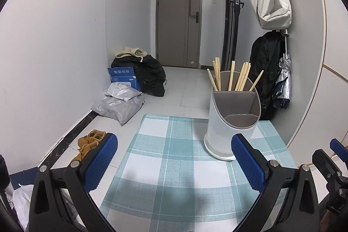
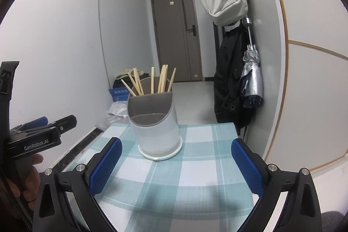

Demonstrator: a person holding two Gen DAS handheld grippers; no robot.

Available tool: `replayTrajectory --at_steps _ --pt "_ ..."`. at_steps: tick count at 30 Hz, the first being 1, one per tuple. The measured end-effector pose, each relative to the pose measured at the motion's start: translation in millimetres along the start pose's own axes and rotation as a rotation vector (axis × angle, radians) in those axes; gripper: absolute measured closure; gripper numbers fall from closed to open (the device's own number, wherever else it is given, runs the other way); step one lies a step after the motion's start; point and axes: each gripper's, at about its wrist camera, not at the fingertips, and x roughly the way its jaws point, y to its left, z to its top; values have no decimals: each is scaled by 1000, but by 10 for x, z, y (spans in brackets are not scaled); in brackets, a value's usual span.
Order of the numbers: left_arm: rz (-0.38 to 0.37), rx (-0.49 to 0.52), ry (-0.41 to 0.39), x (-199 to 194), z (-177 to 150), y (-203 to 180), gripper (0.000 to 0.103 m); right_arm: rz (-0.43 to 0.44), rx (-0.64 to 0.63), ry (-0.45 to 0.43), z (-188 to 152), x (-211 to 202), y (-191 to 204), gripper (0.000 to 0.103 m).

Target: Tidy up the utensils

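Observation:
A white utensil holder (image 1: 228,123) with a grey divided insert stands on a teal checked cloth (image 1: 174,156). Several wooden chopsticks (image 1: 235,76) stand upright in its rear compartment; the front compartments look empty. My left gripper (image 1: 174,164) is open and empty, low over the cloth, with the holder just beyond its right finger. In the right wrist view the holder (image 2: 155,127) stands straight ahead with the chopsticks (image 2: 152,82) in it. My right gripper (image 2: 176,164) is open and empty in front of it. The left gripper's body (image 2: 32,136) shows at the left.
The cloth-covered table (image 2: 195,166) ends just behind the holder. On the floor at the left lie parcels (image 1: 119,103), a blue box (image 1: 125,78), black bags and shoes (image 1: 90,142). On the right wall hang a white bag (image 1: 269,3), a black coat (image 2: 230,75) and an umbrella (image 2: 252,82).

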Motion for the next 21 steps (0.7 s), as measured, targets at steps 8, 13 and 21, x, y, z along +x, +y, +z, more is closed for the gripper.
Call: replayTrajectory --at_steps 8,13,21 --pt "13 10 18 36 -13 -9 1 -10 23 1 -3 2 -37 2" --pt "12 7 16 30 -23 -7 1 -11 32 1 -4 -6 -42 2" --pt "-9 15 23 17 -44 -38 1 -16 31 -1 -11 -17 -46 2"
